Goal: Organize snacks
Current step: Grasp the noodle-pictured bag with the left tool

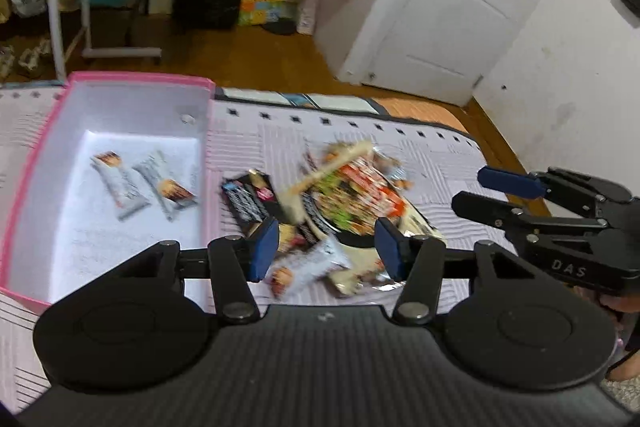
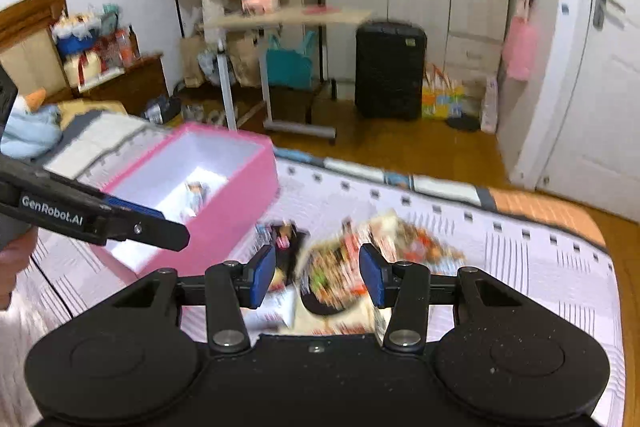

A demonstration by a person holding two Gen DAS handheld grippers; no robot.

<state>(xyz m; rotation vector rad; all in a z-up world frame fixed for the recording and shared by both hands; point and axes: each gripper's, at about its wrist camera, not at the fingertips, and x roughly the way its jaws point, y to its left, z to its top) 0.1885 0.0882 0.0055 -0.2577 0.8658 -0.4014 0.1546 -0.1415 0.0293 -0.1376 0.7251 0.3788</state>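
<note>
The snack pile (image 1: pixel 344 211) lies heaped on the quilted bedspread (image 1: pixel 432 155), just right of the open pink box (image 1: pixel 132 81). Two white snack bars (image 1: pixel 144 185) already lie inside the box, so sorting looks barely begun. The left gripper (image 1: pixel 326 247) and right gripper (image 2: pixel 318 277) hover over the pile, jaws partly apart and holding nothing, likely poised to pick the next packet.

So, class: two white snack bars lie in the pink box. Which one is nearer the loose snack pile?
The right-hand bar, with its orange-brown end towards the pile; the other bar lies further left in the pink box.
</note>
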